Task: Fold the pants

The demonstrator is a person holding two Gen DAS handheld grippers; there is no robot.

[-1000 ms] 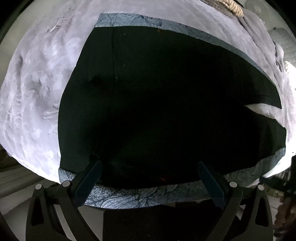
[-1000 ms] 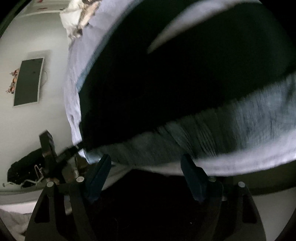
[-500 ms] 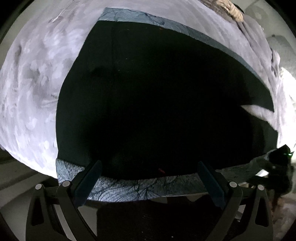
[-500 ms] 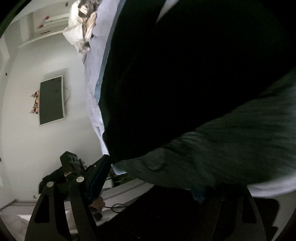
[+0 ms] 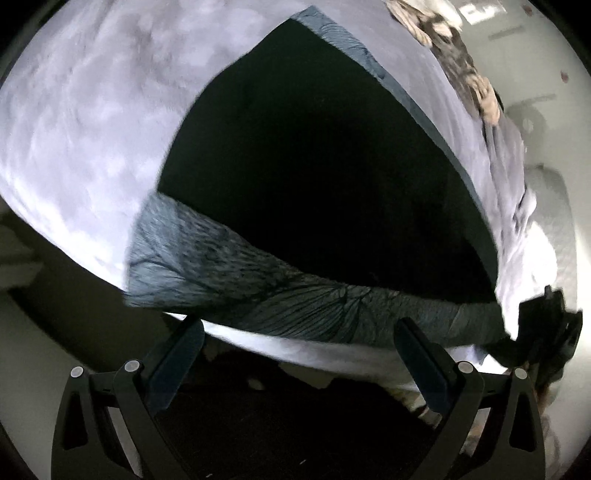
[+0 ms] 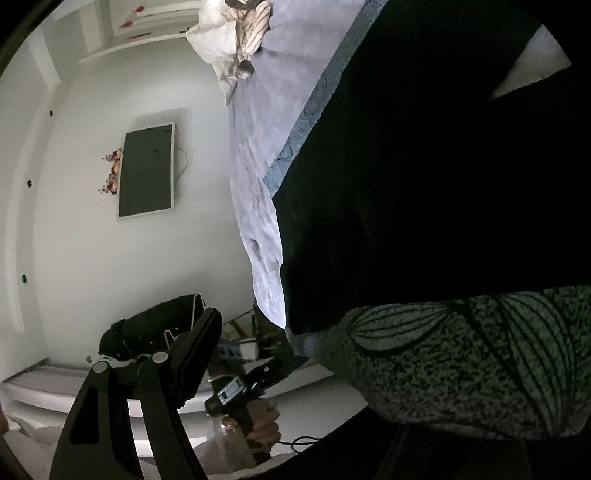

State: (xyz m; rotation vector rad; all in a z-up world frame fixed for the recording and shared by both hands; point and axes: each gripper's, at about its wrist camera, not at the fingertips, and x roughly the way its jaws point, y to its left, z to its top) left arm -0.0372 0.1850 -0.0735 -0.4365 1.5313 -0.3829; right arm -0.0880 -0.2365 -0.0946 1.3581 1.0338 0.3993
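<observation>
Black pants (image 5: 314,177) with a grey leaf-patterned waistband (image 5: 280,295) lie spread flat on a lavender bedsheet (image 5: 85,122). My left gripper (image 5: 299,354) is open, its fingers (image 5: 177,358) just short of the waistband at the near bed edge, touching nothing. In the right wrist view the pants (image 6: 424,184) fill the right side and the waistband (image 6: 480,354) hangs over the right finger, hiding it. Only the left finger (image 6: 195,354) of my right gripper shows, held wide. The other gripper shows at the left wrist view's right edge (image 5: 546,325).
A crumpled striped and white cloth (image 6: 236,33) lies at the far end of the bed. A wall-mounted dark screen (image 6: 146,170) and a dark bag (image 6: 147,328) are off the bed's left side. The person's hand (image 6: 262,424) holds the left tool.
Both cameras have swung around toward the waistband end. The waistband now looms larger and covers the right gripper's right finger. The left gripper stays open, drawn back off the pants to the bed's near edge.
</observation>
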